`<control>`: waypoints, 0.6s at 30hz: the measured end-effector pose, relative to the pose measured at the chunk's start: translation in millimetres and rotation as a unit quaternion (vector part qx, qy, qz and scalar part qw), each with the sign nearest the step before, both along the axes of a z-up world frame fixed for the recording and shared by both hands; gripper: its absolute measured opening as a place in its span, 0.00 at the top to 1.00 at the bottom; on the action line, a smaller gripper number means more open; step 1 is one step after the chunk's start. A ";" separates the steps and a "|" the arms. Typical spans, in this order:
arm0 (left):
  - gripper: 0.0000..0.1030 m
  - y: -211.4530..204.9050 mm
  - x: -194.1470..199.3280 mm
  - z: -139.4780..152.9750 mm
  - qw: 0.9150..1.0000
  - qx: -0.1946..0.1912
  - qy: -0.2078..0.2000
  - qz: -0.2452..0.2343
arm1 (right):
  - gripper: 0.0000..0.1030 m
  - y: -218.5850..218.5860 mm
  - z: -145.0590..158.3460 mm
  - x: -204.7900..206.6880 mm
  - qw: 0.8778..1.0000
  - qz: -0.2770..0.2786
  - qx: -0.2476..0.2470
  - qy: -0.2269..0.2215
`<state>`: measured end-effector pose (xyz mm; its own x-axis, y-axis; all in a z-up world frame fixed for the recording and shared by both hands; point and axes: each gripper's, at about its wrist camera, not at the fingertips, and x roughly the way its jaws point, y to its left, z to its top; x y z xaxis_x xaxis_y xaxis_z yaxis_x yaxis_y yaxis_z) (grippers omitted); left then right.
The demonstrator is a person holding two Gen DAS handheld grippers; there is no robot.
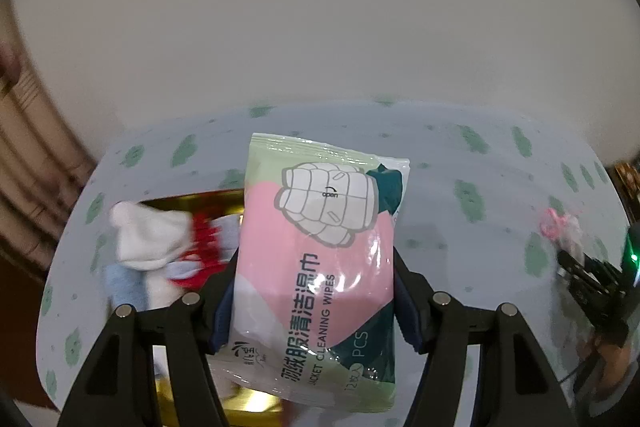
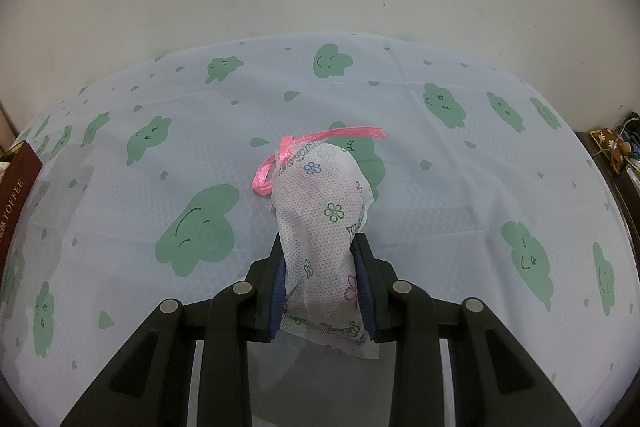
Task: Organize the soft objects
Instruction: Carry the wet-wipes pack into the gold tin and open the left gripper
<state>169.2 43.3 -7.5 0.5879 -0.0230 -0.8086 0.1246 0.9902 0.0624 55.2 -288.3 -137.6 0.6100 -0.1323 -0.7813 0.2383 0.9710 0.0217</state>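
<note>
The left tool (image 1: pixel 314 291) pinches a glossy pink-and-green pack of cleaning wipes (image 1: pixel 320 259) mid-body, above the gold tray (image 1: pixel 200 199) of socks; it looks slippery, squashy. The right tool (image 2: pixel 322 291) clamps a light, limp flower-printed fabric pouch with pink ribbon (image 2: pixel 324 223) over the tabletop (image 2: pixel 460 187).

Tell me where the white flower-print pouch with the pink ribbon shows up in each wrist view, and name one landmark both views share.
Left wrist view: the pouch is small and blurred at the far right, ahead of the right gripper.
Right wrist view: the pouch fills the centre, pinched between the right gripper's fingers, ribbon end away from the camera.
Shared landmark: the pale tablecloth with green cloud faces.
</note>
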 end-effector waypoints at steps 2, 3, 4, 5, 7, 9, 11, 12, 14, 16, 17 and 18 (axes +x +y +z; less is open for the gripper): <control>0.36 17.9 0.3 1.6 1.000 0.001 -0.001 0.016 | 0.71 -0.3 0.0 -0.2 1.000 0.000 0.000 0.000; 0.36 26.9 0.8 2.2 1.000 0.001 -0.001 0.027 | 0.71 0.0 0.1 0.0 1.000 0.000 0.000 0.000; 0.36 34.1 1.2 2.4 0.999 0.001 -0.001 0.034 | 0.71 0.2 0.1 0.0 1.000 0.000 0.000 0.000; 0.36 40.9 1.6 2.3 0.999 0.003 0.000 0.039 | 0.71 0.3 0.1 0.1 1.000 0.000 0.000 0.000; 0.36 54.4 1.6 2.5 0.999 0.007 0.000 0.051 | 0.71 0.3 0.1 0.1 1.000 0.000 -0.001 0.000; 0.36 67.5 0.9 2.8 0.998 0.009 0.001 0.061 | 0.71 0.2 0.2 0.1 1.000 0.000 0.000 0.000; 0.36 77.1 1.3 2.2 0.998 0.007 0.002 0.070 | 0.71 0.0 0.2 -0.2 1.000 0.000 -0.001 0.000; 0.36 81.5 1.2 1.5 0.997 0.006 0.002 0.075 | 0.71 0.5 0.2 0.2 1.000 0.000 0.000 0.000; 0.36 88.0 2.2 -1.0 0.996 0.010 0.003 0.085 | 0.71 0.3 0.1 0.0 1.000 0.000 0.000 0.000; 0.36 94.3 3.3 -3.7 0.996 0.011 0.005 0.092 | 0.71 0.8 0.2 0.3 1.000 0.000 -0.001 0.000; 0.36 98.9 3.7 -5.3 0.995 0.008 0.008 0.097 | 0.71 0.6 0.1 0.2 1.000 0.000 -0.001 0.000; 0.36 101.9 4.3 -6.1 0.995 0.006 0.010 0.098 | 0.71 1.0 0.1 0.3 1.000 0.000 -0.001 0.000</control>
